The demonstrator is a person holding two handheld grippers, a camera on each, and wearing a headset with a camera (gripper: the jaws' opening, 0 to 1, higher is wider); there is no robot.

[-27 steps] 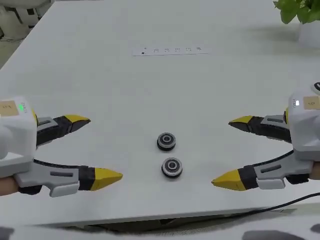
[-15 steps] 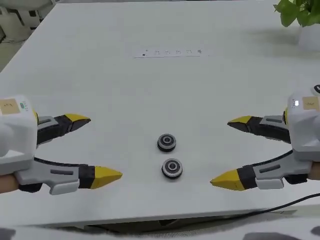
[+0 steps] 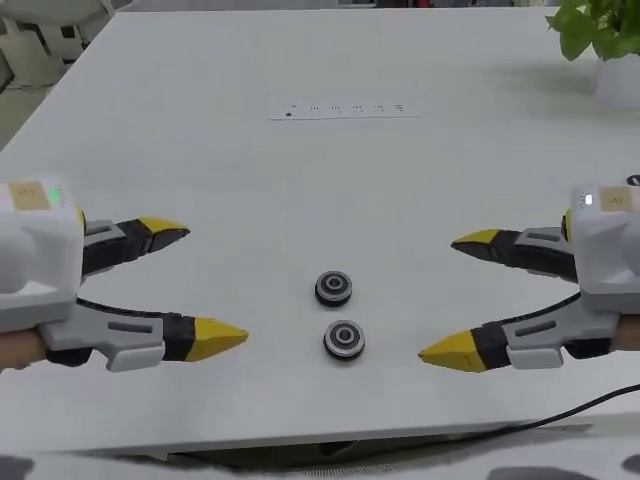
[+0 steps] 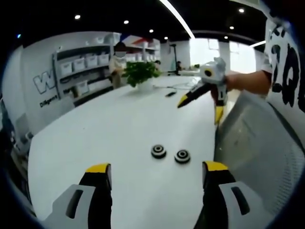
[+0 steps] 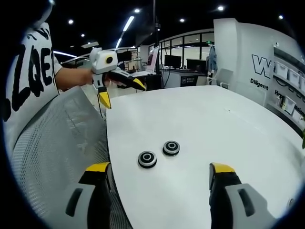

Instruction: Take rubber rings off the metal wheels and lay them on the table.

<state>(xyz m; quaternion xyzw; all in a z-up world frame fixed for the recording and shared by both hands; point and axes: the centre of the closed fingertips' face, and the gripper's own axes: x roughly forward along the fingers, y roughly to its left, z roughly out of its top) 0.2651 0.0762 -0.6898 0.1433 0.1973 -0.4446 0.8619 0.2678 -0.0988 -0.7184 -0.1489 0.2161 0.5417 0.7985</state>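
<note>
on smooth white table (image 3: 200, 150), two round metal wheels (image 3: 333, 287) with black rubber rings, left gripper (image 3: 195, 283) and right gripper (image 3: 458, 296) both spread apart

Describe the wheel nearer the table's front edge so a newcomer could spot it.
On the white table, look between the left gripper and the right gripper, both open. Two dark-rimmed metal wheels lie flat there, close but apart. The near wheel is the one closer to the table's front edge, with the far wheel just beyond it.
</note>
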